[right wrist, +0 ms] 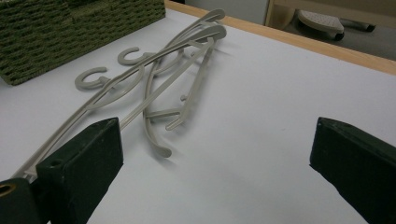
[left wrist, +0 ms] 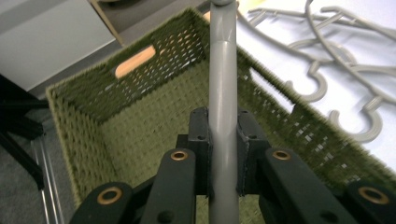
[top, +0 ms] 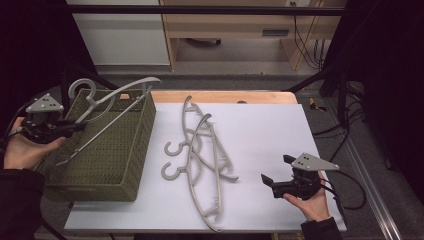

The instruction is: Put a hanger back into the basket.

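- The left gripper (top: 75,127) is seen at the left edge of the high view, over the near-left part of the green basket (top: 135,150), with a hand beneath it.
- A grey hanger (top: 117,95) is clamped between its jaws; in the left gripper view the hanger's bar (left wrist: 223,116) runs straight up between the two black pads, which press on it from both sides.
- The held hanger is tilted across the basket: its hook rises above the far-left corner, and one arm reaches past the far-right rim (whether its lower end touches the basket floor cannot be told).
- The basket stands on the left of the table, its right wall at the edge of the white mat (top: 270,130).
- The right gripper (top: 276,170) is held just above the mat near the front right corner, in an upturned hand.
- Its jaws stand wide apart with nothing between them, as the right gripper view shows (bare mat lies in the gap).
- Two more hangers (top: 202,160) lie flat on the mat between basket and right gripper, overlapping, their hooks turned toward the basket.
- These loose hangers (right wrist: 159,88) are apart from both grippers.
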Tool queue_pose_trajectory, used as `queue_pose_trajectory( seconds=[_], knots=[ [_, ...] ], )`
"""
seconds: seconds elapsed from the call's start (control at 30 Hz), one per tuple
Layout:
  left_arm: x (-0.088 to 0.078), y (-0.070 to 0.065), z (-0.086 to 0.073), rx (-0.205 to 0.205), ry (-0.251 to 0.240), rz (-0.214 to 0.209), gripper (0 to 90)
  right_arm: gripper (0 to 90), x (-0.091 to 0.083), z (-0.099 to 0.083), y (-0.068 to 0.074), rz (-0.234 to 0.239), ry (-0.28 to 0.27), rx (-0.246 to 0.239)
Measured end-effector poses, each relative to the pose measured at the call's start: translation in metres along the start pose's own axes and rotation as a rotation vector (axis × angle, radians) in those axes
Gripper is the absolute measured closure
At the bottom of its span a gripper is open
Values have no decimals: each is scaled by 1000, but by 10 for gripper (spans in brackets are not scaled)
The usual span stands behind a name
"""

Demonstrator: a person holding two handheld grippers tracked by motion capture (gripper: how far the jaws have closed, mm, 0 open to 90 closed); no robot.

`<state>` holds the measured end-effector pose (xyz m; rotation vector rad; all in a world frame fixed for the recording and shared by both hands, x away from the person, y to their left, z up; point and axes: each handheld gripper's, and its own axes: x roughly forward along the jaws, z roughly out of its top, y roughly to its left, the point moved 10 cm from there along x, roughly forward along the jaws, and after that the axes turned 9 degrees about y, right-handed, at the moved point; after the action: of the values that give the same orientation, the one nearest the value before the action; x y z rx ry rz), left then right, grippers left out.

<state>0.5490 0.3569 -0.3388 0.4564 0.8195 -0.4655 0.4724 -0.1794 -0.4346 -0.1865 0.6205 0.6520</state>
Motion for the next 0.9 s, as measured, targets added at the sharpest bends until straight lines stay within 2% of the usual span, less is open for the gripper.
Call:
queue_pose_trajectory(
  seconds=[0.2,0.43,0.67,0.9],
  knots=[
    [8,14,-14,-34,17,14,793,32,1,0,1,3,4,-1],
    [19,24,-27,-50,51,25,793,35,1,-1,1,3,5,-2],
    [27,30,-38,-58,88,33,793,36,1,-1,1,4,7,-4],
    [41,34,-48,-90,106,33,793,39,2,-1,1,3,7,-6]
  ],
)
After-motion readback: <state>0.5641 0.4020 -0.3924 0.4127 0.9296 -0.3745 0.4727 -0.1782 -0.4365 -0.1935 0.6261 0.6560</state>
